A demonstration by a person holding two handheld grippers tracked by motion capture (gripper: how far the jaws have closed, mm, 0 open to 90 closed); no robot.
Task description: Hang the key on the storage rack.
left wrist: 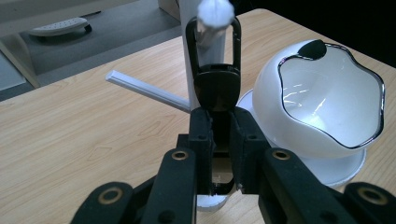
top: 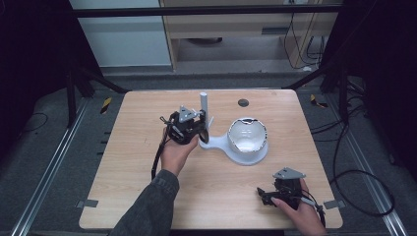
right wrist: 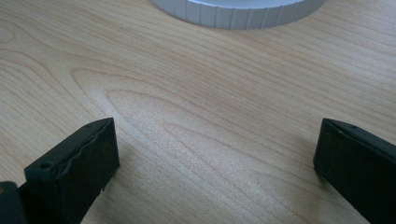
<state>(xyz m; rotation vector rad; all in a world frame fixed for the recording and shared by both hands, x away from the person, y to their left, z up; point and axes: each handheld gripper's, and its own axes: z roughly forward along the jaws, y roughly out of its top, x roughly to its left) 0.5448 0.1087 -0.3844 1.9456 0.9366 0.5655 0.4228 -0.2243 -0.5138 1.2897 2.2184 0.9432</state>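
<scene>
- The left gripper [top: 200, 129] has its jaws pinched narrow on a black loop-ended object [left wrist: 214, 70], perhaps a key fob or clip; I cannot tell exactly what it is. The grip sits at the lower end, which leaves the open loop free.
- In the left gripper view that loop rings the top of the white post [left wrist: 205, 42], so the hold looks meant for hanging the piece on the post or lifting it off; which one cannot be told.
- The post rises from the white stand [top: 216, 143] near the table's middle. A thin side peg [left wrist: 144, 89] sticks out of the post to the left.
- Just right of the post, on the same base, sits the white bowl [top: 248, 135] with a wavy dark rim.
- The right gripper [top: 268, 195] rests at the near right of the table [top: 137, 162], jaws wide and holding nothing, well apart from the stand, apparently parked out of the way.
</scene>
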